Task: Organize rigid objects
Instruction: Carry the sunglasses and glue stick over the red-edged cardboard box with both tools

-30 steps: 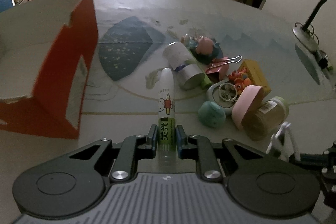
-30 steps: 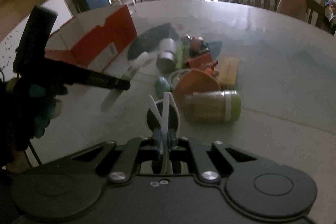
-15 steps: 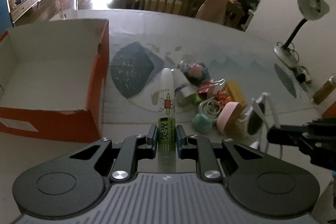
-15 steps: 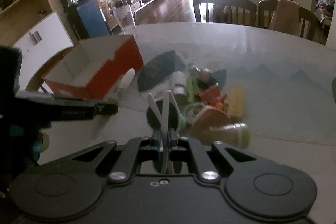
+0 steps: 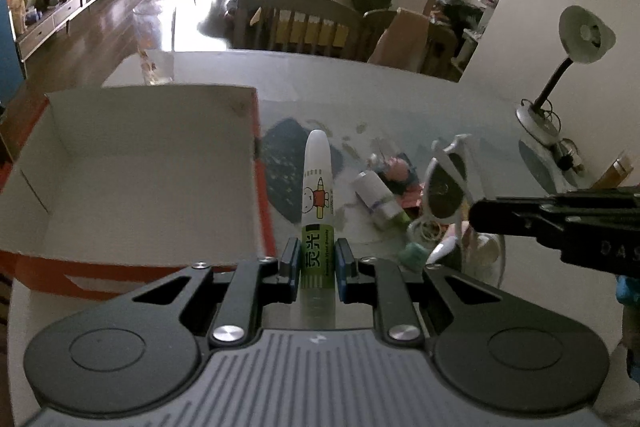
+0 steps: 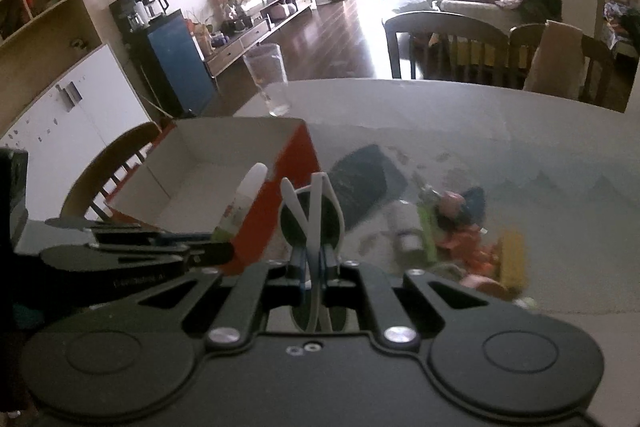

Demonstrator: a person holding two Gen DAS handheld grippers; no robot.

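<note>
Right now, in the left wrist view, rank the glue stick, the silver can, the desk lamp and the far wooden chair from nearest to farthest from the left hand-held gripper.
1. Glue stick: clamped in the left hand-held gripper, centre.
2. Silver can: lying on the table, slightly right.
3. Desk lamp: far right table edge.
4. Wooden chair: beyond the table, centre top.

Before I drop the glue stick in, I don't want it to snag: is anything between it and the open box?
Nothing visible. The left claw holds the glue stick beside the box; only the box's near wall lies between.
</note>
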